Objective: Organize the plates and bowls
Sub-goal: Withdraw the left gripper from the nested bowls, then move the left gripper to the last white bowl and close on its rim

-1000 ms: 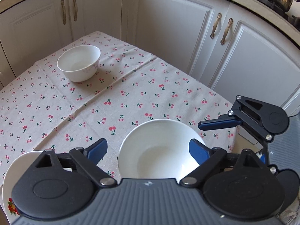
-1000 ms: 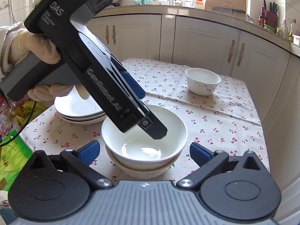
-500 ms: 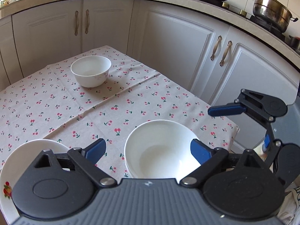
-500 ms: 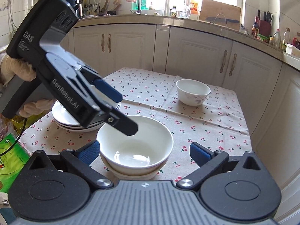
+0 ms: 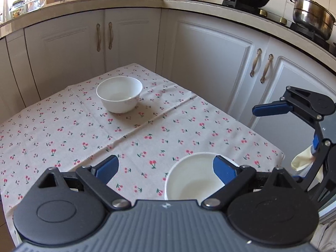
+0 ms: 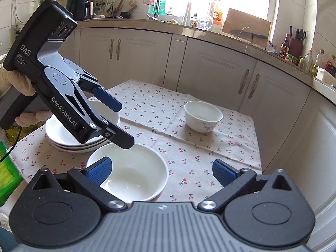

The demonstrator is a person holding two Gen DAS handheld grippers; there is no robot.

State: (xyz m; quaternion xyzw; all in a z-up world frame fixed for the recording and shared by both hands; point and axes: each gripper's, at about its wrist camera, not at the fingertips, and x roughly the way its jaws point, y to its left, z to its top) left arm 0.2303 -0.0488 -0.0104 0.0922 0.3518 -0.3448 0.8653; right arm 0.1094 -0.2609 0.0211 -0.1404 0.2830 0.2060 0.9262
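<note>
Both tongs had lifted clear of the stacked bowls [image 6: 128,172] near the surface's front edge, jaws open, empty. Remaining small bowl [image 5: 119,94] sat toward the far corner; collecting it appeared next.

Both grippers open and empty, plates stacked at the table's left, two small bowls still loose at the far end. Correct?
Not quite: only one small bowl sits loose at the far end, as the right wrist view shows. The rest holds: left gripper and right gripper are open and empty, and the plates are stacked at the left.
</note>
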